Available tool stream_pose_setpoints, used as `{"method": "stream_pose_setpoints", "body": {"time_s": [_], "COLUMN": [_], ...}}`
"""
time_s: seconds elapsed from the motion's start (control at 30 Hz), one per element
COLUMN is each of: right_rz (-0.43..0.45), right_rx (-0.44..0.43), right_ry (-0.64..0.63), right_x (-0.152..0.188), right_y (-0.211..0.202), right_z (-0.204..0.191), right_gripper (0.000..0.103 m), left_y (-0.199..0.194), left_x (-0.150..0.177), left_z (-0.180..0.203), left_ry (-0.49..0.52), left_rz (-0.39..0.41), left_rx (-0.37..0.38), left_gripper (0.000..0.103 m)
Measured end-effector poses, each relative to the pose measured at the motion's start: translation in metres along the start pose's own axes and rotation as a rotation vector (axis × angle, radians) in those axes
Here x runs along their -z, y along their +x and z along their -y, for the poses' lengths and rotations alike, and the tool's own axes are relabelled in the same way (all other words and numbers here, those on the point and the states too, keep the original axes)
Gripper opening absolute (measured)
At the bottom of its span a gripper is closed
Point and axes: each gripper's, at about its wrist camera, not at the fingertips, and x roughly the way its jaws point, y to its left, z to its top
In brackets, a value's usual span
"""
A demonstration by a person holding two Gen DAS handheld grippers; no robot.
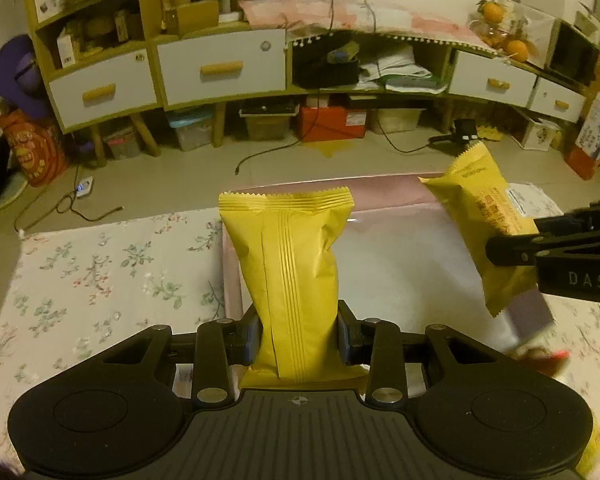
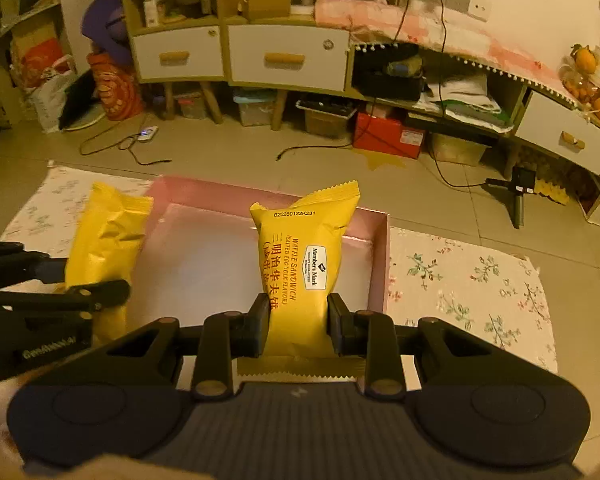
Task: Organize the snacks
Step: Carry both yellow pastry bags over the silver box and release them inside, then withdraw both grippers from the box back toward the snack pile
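Note:
My left gripper (image 1: 299, 334) is shut on a yellow snack packet (image 1: 296, 264), which stands upright over the near left part of a pink box (image 1: 380, 186) with a white floor. My right gripper (image 2: 299, 322) is shut on a second yellow packet (image 2: 306, 256) printed "Waffle Sandwich", held above the same pink box (image 2: 380, 264). Each gripper shows in the other's view: the right gripper (image 1: 512, 240) at the right edge with its packet (image 1: 480, 200), and the left gripper (image 2: 84, 276) at the left edge with its packet (image 2: 104, 232). Both packets hang over the box, side by side and apart.
The box lies on a floral cloth (image 1: 100, 280) spread on the tiled floor. Beyond it stands a long cabinet with white drawers (image 1: 220, 68), with storage bins and a red box (image 2: 388, 136) beneath. Cables (image 2: 132, 148) and a small tripod (image 2: 518, 196) lie on the floor behind.

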Motion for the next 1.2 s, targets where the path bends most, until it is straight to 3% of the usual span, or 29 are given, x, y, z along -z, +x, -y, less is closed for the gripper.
{"method": "stream_pose_setpoints", "body": {"time_s": [0.37, 0.73, 0.83, 0.9, 0.97, 1.07, 1.2], "right_rz": [-0.031, -0.035, -0.018, -0.002, 0.009, 0.006, 0.021], "right_rx": [0.029, 0.043, 0.038, 0.043, 0.056, 0.061, 0.075], "right_ry": [0.011, -0.001, -0.006, -0.011, -0.019, -0.011, -0.012], "right_x": [-0.003, -0.006, -0.006, -0.006, -0.006, -0.006, -0.004], "right_y": [0.036, 0.040, 0.034, 0.029, 0.023, 0.014, -0.004], "right_z": [0.007, 0.007, 0.007, 0.007, 0.006, 0.008, 0.008], "right_gripper": [0.027, 0.030, 0.043, 0.057, 0.060, 0.062, 0.072], "left_y": [0.046, 0.050, 0.045, 0.039, 0.031, 0.020, 0.002], "left_x": [-0.010, -0.015, -0.016, -0.016, -0.014, -0.013, -0.009], "left_z": [0.007, 0.016, 0.017, 0.018, 0.019, 0.020, 0.020], "left_ry": [0.026, 0.042, 0.042, 0.050, 0.060, 0.070, 0.064], "left_rz": [-0.033, -0.020, -0.003, 0.003, 0.015, 0.020, 0.024], "left_rx": [-0.026, -0.042, -0.038, -0.033, -0.032, -0.029, -0.023], "left_gripper": [0.034, 0.038, 0.046, 0.065, 0.074, 0.077, 0.085]}}
